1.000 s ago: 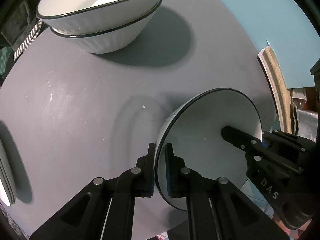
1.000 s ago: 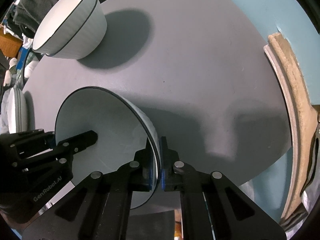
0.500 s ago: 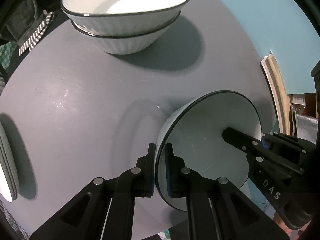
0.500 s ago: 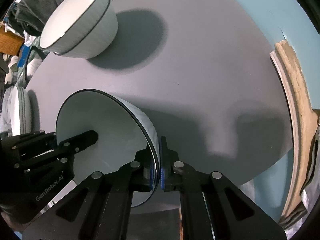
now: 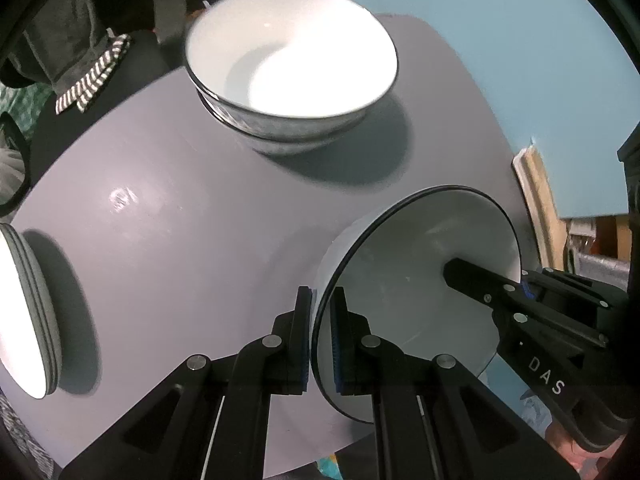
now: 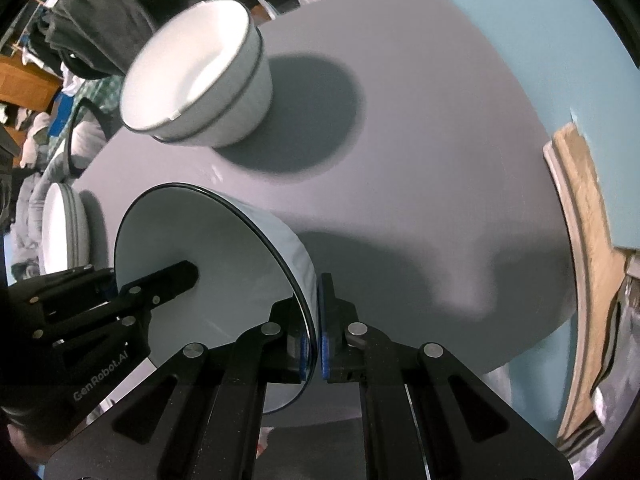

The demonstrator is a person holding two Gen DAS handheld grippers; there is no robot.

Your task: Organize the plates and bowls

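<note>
Both tools are pinched tight on one white bowl (image 5: 420, 280): the left tool (image 5: 320, 332) has the near rim, the right tool (image 6: 316, 320) the opposite edge. It rides tilted between them, clear of the grey tabletop (image 5: 168, 240). Ahead of both tools sits the nested bowl stack (image 5: 292, 80). Level the bowl, center it over that stack, lower evenly.

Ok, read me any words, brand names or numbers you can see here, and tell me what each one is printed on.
"DAS": on the right gripper, seen from the left wrist camera.
"GenRobot.AI": on the left gripper, seen from the right wrist camera.
No print shows on the held bowl, the stacked bowls or the plates.
</note>
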